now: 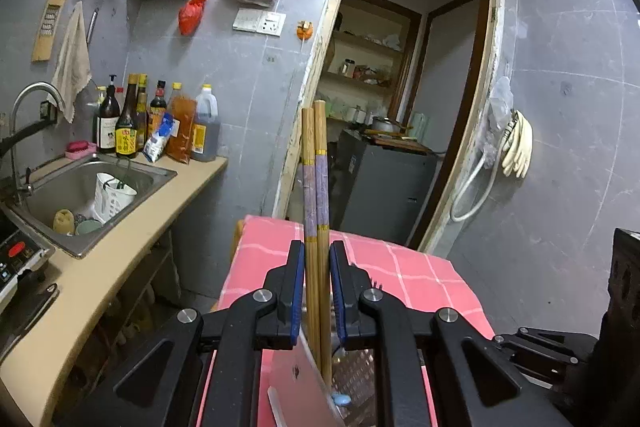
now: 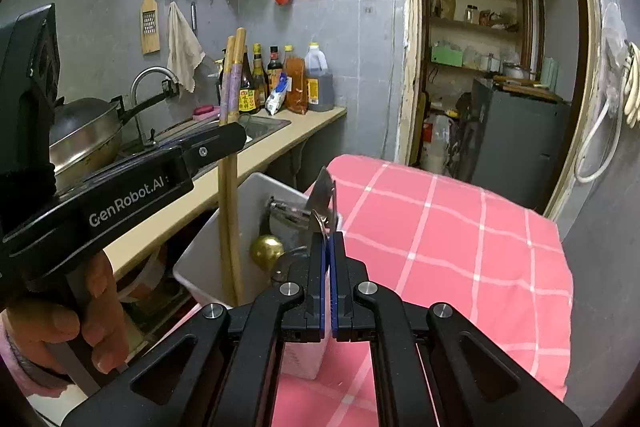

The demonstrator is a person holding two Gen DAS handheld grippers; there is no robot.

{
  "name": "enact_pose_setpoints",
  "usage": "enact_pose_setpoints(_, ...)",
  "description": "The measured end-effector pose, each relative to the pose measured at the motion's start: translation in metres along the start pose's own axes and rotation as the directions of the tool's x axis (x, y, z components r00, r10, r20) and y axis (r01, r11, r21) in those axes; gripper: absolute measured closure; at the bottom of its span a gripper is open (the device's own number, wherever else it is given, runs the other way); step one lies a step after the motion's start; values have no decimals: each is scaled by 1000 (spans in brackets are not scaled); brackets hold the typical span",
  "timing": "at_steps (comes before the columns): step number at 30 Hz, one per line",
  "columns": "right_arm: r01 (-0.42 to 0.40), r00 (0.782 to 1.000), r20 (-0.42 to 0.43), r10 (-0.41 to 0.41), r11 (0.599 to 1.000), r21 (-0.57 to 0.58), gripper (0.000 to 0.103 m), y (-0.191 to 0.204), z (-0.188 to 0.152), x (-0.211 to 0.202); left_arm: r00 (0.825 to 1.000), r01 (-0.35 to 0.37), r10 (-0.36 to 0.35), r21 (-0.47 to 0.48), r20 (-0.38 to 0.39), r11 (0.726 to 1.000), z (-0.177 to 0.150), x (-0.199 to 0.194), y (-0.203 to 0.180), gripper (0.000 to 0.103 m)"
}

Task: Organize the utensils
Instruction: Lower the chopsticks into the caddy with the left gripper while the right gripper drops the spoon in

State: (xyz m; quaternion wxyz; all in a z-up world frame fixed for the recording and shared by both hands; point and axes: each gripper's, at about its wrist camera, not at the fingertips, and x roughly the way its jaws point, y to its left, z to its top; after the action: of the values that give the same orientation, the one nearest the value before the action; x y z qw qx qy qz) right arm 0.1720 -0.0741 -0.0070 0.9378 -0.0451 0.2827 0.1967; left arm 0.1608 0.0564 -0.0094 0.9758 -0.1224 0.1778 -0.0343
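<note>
The pink checked cloth (image 2: 440,227) is covering the counter where the white bin (image 2: 224,239) is standing at the near-left edge, already crowded with a peeler, a brass-coloured knob and other utensils. The left tool (image 1: 316,287) is clamping a pair of long chopsticks (image 1: 316,179) upright, their lower ends reaching down into the bin. The right tool (image 2: 329,267) is pinching shut on a thin metal blade (image 2: 325,195), perhaps scissors, right at the bin's rim.

The bin looks light and is sitting on loose cloth, so I think a sideways push from either tool could be tipping it off the edge. The chopsticks, gripped low, may be pivoting or splaying on release. The blade, held by a sliver, could be slipping out onto the cloth.
</note>
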Motion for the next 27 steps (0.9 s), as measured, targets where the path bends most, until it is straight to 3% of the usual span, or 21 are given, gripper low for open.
enact_pose_setpoints(14, -11, 998, -57, 15, 997, 79, 99, -3, -12, 6, 988, 74, -78, -32, -130, 997, 2, 2, 18, 88)
enact_pose_setpoints(17, -3, 999, -52, 8, 996, 91, 99, -2, -12, 3, 988, 78, -83, -46, -132, 996, 3, -2, 25, 79)
enact_pose_setpoints(20, 5, 999, -43, 0, 994, 106, 96, -2, -12, -1, 989, 85, -92, -58, -114, 995, 3, -10, 29, 59)
enact_pose_setpoints(21, 5, 999, -38, -1, 994, 111, 90, -2, -12, -2, 990, 87, -93, -61, -106, 994, 3, -13, 30, 55)
enact_pose_setpoints(24, 4, 1000, -16, -2, 993, 121, 73, 1, -10, -7, 992, 77, -83, -58, -99, 995, 4, -19, 31, 55)
enact_pose_setpoints(27, 10, 1000, -2, -10, 992, 125, 72, 2, -7, -12, 993, 74, -79, -56, -92, 996, 5, -24, 33, 47)
